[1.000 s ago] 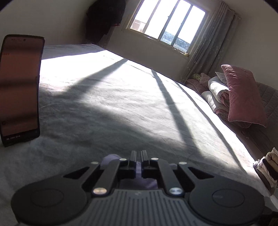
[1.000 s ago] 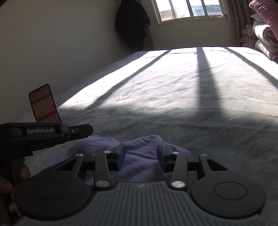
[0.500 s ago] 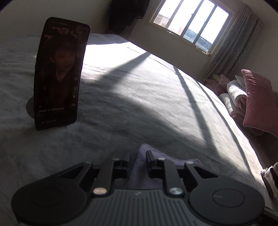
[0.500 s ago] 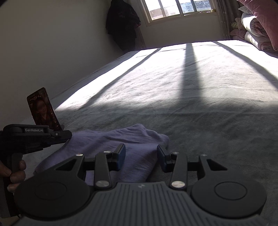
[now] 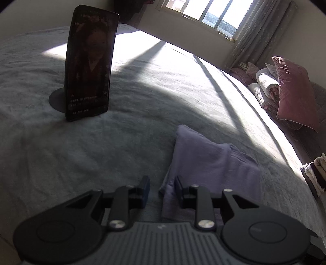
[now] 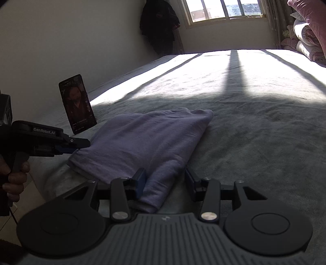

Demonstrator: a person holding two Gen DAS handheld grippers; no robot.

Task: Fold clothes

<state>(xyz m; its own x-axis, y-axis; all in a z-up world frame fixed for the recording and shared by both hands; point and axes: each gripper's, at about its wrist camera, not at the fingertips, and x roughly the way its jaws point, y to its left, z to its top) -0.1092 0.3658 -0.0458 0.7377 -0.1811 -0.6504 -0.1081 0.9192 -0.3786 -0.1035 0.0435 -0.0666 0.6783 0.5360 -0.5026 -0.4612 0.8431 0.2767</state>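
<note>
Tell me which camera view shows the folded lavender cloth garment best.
The right wrist view: the folded lavender cloth garment lies nearly whole on the grey bedspread, its edges clear. The left wrist view shows only one narrow end, partly hidden behind the gripper body.

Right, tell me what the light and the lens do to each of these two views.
Left wrist view: sun from the window burns out patches of the bed, crossed by frame shadows; the purple garment and phone sit in shade, and the fisheye bows the bed. Right wrist view: the same overexposed band behind, the garment shaded, dark rounded corners.
</note>
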